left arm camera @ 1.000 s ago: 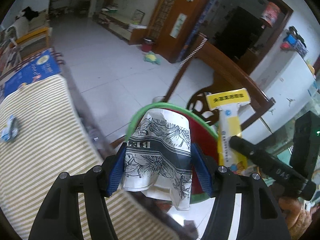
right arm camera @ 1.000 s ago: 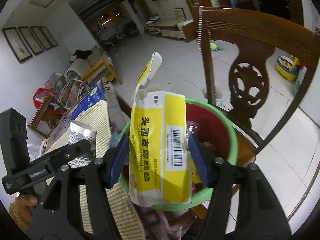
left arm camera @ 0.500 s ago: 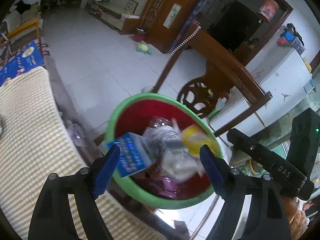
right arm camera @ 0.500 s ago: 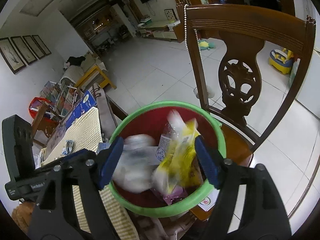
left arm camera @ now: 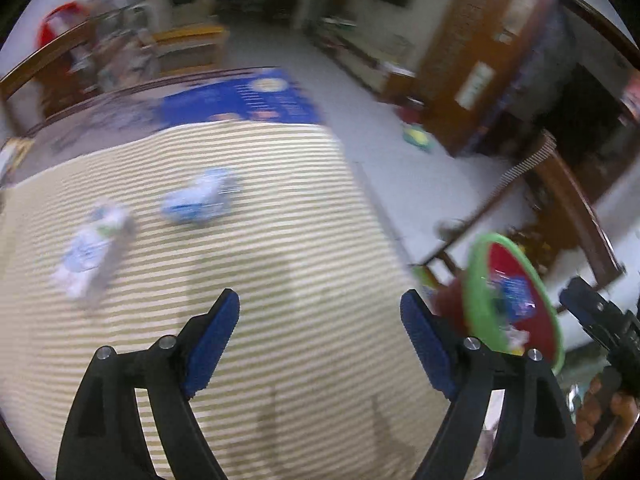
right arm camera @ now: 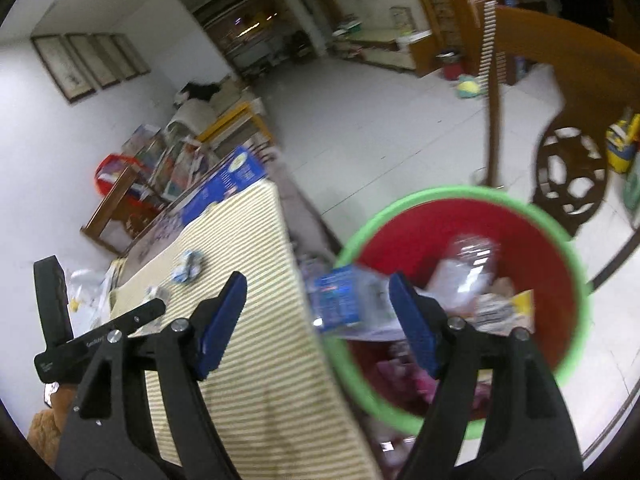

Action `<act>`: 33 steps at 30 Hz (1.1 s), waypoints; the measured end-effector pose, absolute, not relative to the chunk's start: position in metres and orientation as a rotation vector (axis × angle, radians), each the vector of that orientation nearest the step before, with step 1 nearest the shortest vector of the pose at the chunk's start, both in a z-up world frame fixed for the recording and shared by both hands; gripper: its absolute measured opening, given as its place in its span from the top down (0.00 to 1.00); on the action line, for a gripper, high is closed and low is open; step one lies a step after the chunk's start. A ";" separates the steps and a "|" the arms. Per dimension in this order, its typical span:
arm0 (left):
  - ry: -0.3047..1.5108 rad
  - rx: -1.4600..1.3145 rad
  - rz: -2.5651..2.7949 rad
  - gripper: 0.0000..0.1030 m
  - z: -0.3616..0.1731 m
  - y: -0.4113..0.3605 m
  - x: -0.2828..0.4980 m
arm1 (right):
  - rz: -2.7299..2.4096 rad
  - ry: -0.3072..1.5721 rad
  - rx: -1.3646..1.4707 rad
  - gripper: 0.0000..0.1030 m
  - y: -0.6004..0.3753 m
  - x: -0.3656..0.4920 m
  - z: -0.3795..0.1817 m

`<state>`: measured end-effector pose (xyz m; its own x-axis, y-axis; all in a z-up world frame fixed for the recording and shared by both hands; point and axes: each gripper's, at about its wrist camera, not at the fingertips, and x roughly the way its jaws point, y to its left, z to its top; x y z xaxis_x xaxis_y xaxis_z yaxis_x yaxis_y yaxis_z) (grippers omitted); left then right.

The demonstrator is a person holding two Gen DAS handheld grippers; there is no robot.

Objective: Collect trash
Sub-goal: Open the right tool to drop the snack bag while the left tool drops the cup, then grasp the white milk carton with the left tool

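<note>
My left gripper [left arm camera: 320, 334] is open and empty above the striped tablecloth [left arm camera: 248, 264]. Two blurred pieces of trash lie ahead of it: a white-and-blue crumpled wrapper [left arm camera: 198, 198] and a white packet [left arm camera: 92, 248] further left. My right gripper [right arm camera: 318, 316] is open and empty, over the table edge next to the red bin with a green rim [right arm camera: 464, 196]. The bin holds a blue-and-white pack [right arm camera: 344, 300], a yellow box [right arm camera: 516, 310] and other trash. The bin also shows at the right in the left wrist view [left arm camera: 476, 280].
A wooden chair [right arm camera: 560, 92] stands behind the bin. A blue box [left arm camera: 240, 100] lies at the table's far end. White tiled floor [right arm camera: 360, 120] lies beyond the table. The left gripper's body [right arm camera: 80, 344] shows in the right wrist view.
Both grippers opened and dropped the paper cup and the yellow box into the bin. Both then swung left, the left gripper toward the tablecloth with its remaining trash.
</note>
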<state>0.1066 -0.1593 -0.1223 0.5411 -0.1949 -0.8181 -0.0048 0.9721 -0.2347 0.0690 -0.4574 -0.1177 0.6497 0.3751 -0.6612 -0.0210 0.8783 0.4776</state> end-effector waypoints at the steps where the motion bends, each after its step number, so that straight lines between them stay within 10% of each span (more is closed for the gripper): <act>1: 0.996 -0.228 -0.084 0.23 -0.123 -0.141 0.103 | 0.250 0.849 0.454 0.30 -0.445 0.072 -0.120; 17: 1.076 -0.261 0.044 0.20 -0.157 0.028 0.095 | 0.381 0.972 0.392 0.28 -0.255 0.104 -0.144; 33: 1.166 -0.308 -0.127 0.20 -0.220 0.027 0.173 | 0.346 1.069 0.238 0.22 -0.154 0.206 -0.175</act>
<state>0.1726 0.0271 -0.2196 0.3921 -0.2565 -0.8834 -0.0604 0.9511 -0.3030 0.2060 -0.1542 -0.1751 0.4348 0.3886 -0.8124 -0.1606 0.9211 0.3546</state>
